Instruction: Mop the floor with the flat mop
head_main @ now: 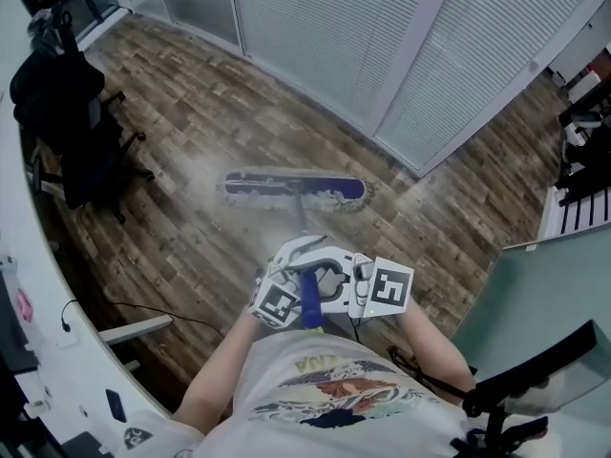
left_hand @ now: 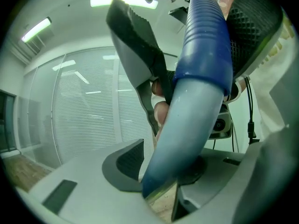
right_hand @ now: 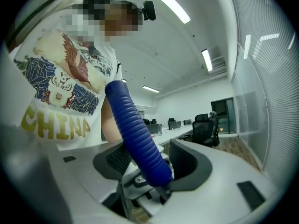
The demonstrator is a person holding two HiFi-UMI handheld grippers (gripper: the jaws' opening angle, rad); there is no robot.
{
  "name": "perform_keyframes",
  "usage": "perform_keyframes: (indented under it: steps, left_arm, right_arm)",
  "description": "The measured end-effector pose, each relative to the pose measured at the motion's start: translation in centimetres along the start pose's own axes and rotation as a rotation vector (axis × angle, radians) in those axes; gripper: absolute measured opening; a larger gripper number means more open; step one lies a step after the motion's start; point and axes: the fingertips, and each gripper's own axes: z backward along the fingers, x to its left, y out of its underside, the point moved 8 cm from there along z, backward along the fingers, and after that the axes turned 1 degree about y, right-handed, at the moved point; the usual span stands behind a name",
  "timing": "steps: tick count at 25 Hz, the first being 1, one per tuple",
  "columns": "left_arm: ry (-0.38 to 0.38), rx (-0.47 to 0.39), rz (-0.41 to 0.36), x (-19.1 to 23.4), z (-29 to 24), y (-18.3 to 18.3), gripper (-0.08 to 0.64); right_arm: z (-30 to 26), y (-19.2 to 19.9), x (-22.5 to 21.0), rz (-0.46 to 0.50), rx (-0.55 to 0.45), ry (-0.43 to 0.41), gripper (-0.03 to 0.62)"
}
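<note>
We see left gripper (left_hand: 161, 171), right gripper (right_hand: 149, 167) both clamped on mop handle (head_main: 311, 303); mop head (head_main: 294, 189) on floor (head_main: 191, 160), 12 o'clock of them.

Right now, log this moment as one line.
left gripper: shut on mop handle | right gripper: shut on mop handle | mop head: flat on wood floor

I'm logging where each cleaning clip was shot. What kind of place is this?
Most likely an open-plan office: a black swivel office chair beside a curved white desk, full-height glass partitions with white blinds, and rows of white desks with more chairs.
</note>
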Motion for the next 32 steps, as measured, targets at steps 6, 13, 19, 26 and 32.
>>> perform_keyframes:
  steps: [6,13,19,26,32]
  left_arm:
    - [0.015,0.007,0.023,9.9,-0.9,1.2,0.127]
    - [-0.012,-0.019,0.054,21.5,-3.0,2.2,0.124]
    - [0.003,0.029,0.023,27.6,-4.8,5.0,0.122]
    - [0.049,0.041,-0.009,33.2,-10.9,5.2,0.123]
    - [0.039,0.019,0.009,40.9,-17.7,3.3,0.123]
  right_arm:
    - [-3.4,-0.8,-9.8,-0.018,0.024,-0.015,0.250]
    - [-6.1,-1.8,-21.5,-0.021,-0.024,-0.014,0.249]
    - [-7.4,-0.1,-28.0,-0.018,0.023,-0.034,0.250]
    - [-4.1,0.8,-35.3,0.001,-0.031,-0.017,0.252]
    - [0.2,-0.7,-45.0,-0.003,-0.160,0.005,0.249]
